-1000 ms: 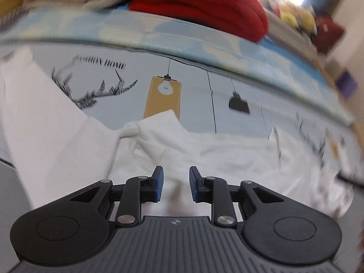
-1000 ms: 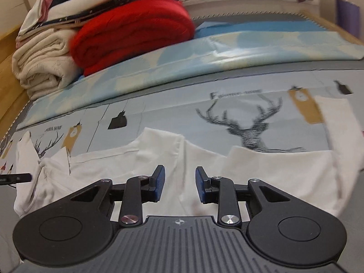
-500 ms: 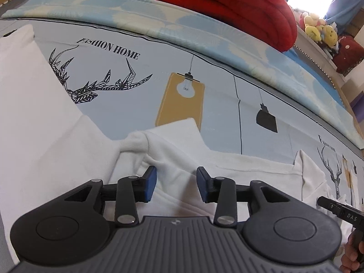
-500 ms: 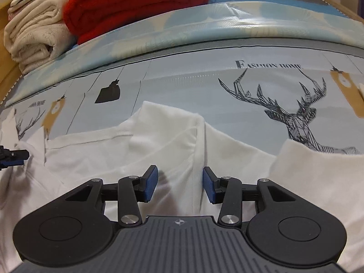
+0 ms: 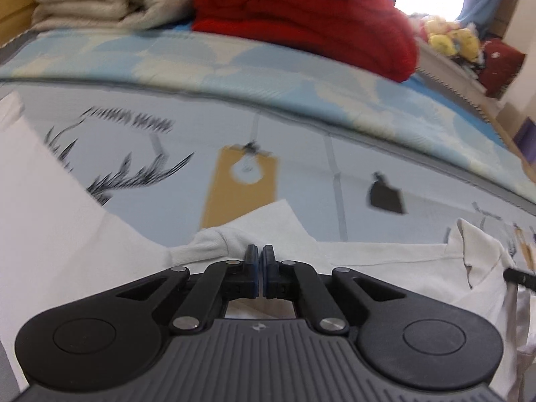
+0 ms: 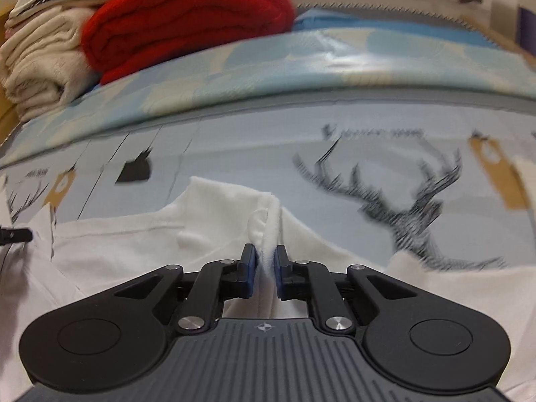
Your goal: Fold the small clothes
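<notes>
A white garment (image 6: 134, 251) is seen spread across a pale blue bedsheet (image 6: 251, 154) printed with stags and hanging lamps, its cloth pinched at two points by a pair of hand-held grippers. In the right wrist view, the right gripper (image 6: 266, 263) is shown with its jaws closing on a raised ridge of the white fabric, the fold caught between the blue pads. In the left wrist view, the left gripper (image 5: 260, 261) is pictured with its jaws drawn fully together over a bunched edge of the same garment (image 5: 254, 234); whether any cloth is trapped between the pads cannot be told. Both views are blurred. At the far side of the bed, a folded red blanket (image 6: 181, 23) is stacked beside a cream blanket (image 6: 37, 67), with plush toys (image 5: 449, 38) visible near the bright window.
</notes>
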Tool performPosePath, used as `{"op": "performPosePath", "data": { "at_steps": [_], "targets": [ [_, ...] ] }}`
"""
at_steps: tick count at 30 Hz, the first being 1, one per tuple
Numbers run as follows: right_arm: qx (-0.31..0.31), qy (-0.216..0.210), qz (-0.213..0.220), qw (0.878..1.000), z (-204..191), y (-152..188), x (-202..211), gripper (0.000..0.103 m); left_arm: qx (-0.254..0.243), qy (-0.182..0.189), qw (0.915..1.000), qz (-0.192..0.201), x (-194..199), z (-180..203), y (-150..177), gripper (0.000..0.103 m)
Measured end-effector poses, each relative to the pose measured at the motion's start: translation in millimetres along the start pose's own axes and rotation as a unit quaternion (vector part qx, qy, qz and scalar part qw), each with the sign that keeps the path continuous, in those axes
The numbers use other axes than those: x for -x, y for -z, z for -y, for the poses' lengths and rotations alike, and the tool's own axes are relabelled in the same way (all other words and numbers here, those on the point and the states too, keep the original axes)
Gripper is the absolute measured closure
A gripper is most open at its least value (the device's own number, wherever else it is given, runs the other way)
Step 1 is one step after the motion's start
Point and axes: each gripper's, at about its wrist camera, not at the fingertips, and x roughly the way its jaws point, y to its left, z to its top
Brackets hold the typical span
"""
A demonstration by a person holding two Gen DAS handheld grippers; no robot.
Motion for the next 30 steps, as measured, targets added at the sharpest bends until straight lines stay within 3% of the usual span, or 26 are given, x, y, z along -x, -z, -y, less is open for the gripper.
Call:
{"op": "performPosePath", "data": {
  "at_steps": [6, 8, 10, 12, 16, 19, 22, 24, 26, 29, 30],
  "targets": [
    [-0.017, 0.057, 0.078, 0.995, 23, -29, 24, 0.092, -0.007, 0.031, 0.9948, 0.097, 15, 33, -22, 0.103],
    [-0.013, 0.060, 0.116, 0.991, 25, -35, 34, 0.092, -0.011, 0.036, 0.9952, 0.090, 16, 43, -27, 0.103],
    [0.013, 0.070, 0.120, 0.990, 24, -37, 32, 0.088, -0.022, 0.078, 0.9945, 0.066, 16, 52, -25, 0.100],
    [0.016, 0.087, 0.076, 0.993, 31, -34, 20, 0.066, -0.049, 0.136, 0.9893, 0.020, 15, 63, -21, 0.099],
    [0.027, 0.113, 0.039, 0.993, 42, -24, 12, 0.063, -0.114, 0.239, 0.9617, -0.071, 20, 82, 3, 0.093],
    [0.041, 0.091, 0.033, 0.994, 40, -19, 21, 0.063, -0.169, 0.288, 0.9336, -0.131, 28, 94, 30, 0.093],
    [0.061, 0.059, 0.036, 0.996, 32, -14, 44, 0.063, -0.199, 0.327, 0.9054, -0.184, 40, 95, 54, 0.075],
    [0.071, 0.037, 0.039, 0.996, 23, -11, 64, 0.063, -0.216, 0.337, 0.8929, -0.206, 46, 92, 68, 0.056],
    [0.081, 0.016, 0.041, 0.996, 15, -6, 87, 0.062, -0.243, 0.328, 0.8848, -0.225, 54, 93, 86, 0.050],
    [0.089, 0.003, 0.041, 0.995, 7, 3, 124, 0.061, -0.285, 0.297, 0.8804, -0.235, 62, 100, 113, 0.052],
    [0.089, -0.002, 0.041, 0.995, 6, 7, 137, 0.060, -0.299, 0.286, 0.8809, -0.230, 63, 103, 121, 0.067]
  ]
}}
